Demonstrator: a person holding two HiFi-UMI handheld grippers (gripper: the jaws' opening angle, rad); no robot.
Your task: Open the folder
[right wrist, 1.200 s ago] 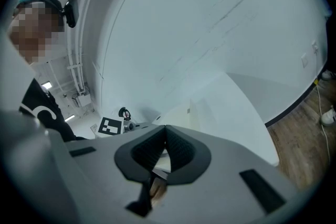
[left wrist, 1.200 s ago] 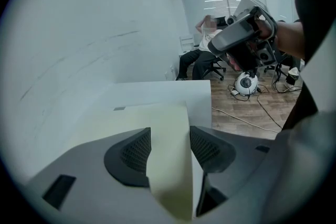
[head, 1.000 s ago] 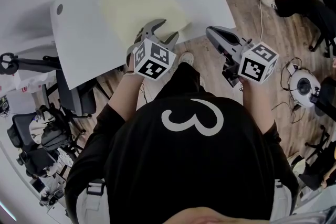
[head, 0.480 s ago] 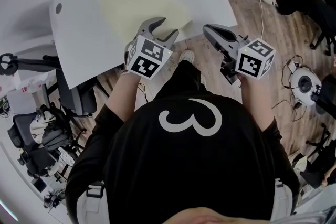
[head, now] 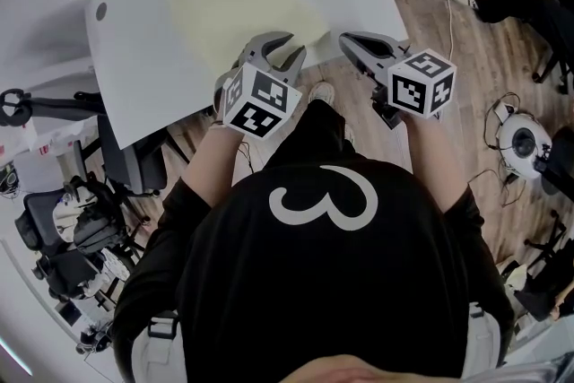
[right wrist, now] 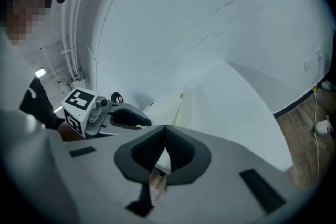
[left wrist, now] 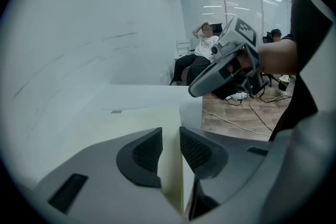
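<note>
Left gripper (head: 291,47) jaws have just been closing over the folder's (head: 242,0) near corner, small gap left, nothing pinched. Right gripper (head: 346,39) sits closer to the table (head: 134,76) edge now.

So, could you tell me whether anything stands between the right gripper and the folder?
Nothing visible does. The right gripper is at the table's near edge, and only bare tabletop separates it from the folder.

Left gripper (head: 287,47): tipped downward in front of the chest, jaws have just been closing, narrow gap remains, nothing pinched between the pads
Right gripper (head: 346,39): near level, jaws together, empty
Forearms (head: 212,159): both stretched forward, side by side
</note>
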